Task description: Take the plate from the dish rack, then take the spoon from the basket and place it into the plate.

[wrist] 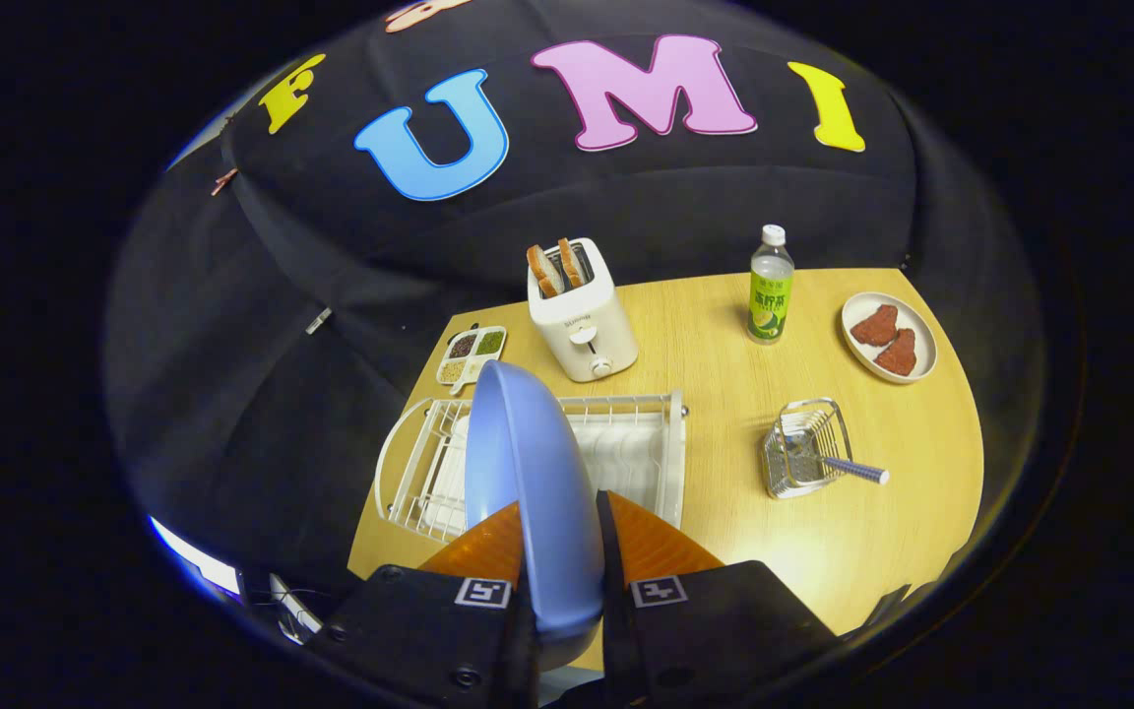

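A blue plate (528,483) stands on edge between my fingers, lifted above the white wire dish rack (626,443). My gripper (562,547) is shut on the plate's rim, one finger on each face. To the right, beyond the fingers, a small wire basket (803,448) sits on the wooden table (882,532). A spoon (848,468) lies in the basket, its striped handle sticking out toward the right.
A white toaster (582,315) with two bread slices stands behind the rack. A small divided dish (471,353) of seeds sits left of it. A green-labelled bottle (770,286) and a plate with red meat pieces (890,337) are at the far right.
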`<state>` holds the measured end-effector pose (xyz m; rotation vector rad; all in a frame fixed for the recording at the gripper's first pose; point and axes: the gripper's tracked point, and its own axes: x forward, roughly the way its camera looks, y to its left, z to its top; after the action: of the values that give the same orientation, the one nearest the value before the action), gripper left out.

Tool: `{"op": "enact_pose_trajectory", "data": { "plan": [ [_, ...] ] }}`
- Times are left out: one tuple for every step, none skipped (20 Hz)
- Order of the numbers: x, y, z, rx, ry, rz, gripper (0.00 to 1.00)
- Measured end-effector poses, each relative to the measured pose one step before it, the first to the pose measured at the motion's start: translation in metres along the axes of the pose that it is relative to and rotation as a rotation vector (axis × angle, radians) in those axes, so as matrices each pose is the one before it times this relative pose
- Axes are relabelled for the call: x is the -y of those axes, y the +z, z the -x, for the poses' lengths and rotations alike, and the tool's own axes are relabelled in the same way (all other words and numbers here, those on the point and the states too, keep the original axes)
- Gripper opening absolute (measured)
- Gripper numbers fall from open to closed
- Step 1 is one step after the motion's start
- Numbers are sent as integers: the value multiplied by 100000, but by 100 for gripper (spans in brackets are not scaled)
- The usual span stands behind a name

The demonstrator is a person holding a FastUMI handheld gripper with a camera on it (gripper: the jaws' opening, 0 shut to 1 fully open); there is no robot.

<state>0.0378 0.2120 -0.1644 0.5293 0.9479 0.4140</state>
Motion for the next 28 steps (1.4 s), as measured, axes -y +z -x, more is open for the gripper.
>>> {"op": "enact_pose_trajectory", "data": {
  "plan": [
    [883,-1412,1302,-1859,1542,-1577,29],
    [1002,-1621,1276,-2504,1331,-1463,29],
    [981,-1929,1097,-2827,1193,-1450,29],
    [1100,-2085,763,-2941,816,-2196,29],
    [1115,-2171,606,-3231,783,-2930,29],
    [1153,-2070,348,-3276,882,-4076,29],
    [1357,-2036,-302,-2336,320,-4621,29],
    [1490,-1650,-105,-2141,-14,-4132,29],
    [1034,-1511,-466,-813,625,-2740,29],
    [1037,-989,-569,-579,910,-1724,29],
    [1011,-1243,-769,-1716,1337,-1671,29],
    [1085,-784,-771,-1300,672,-2488,29],
    [968,-501,-745,-337,972,-1878,29],
    [958,-101,-683,157,524,-1393,29],
    [650,111,-744,928,713,-1049,29],
    [535,307,-696,761,726,-651,29],
    [411,118,-675,421,806,-677,29],
    [408,240,-587,120,170,-237,29],
    [587,-27,-497,328,-406,542,29],
    [689,200,-519,281,-1227,797,29],
    [788,177,-526,-6,-2098,1019,29],
    [988,255,-510,140,-2838,1532,29],
    [-23,140,-10,604,1890,-1975,30],
    [509,350,-412,560,-1017,-1790,31],
    [840,121,-466,858,-2695,-65,31],
    [866,338,-297,305,-2761,687,37],
    [427,-8,-261,62,-2198,284,43],
    [631,97,33,-127,-2829,789,50]
  ]
}}
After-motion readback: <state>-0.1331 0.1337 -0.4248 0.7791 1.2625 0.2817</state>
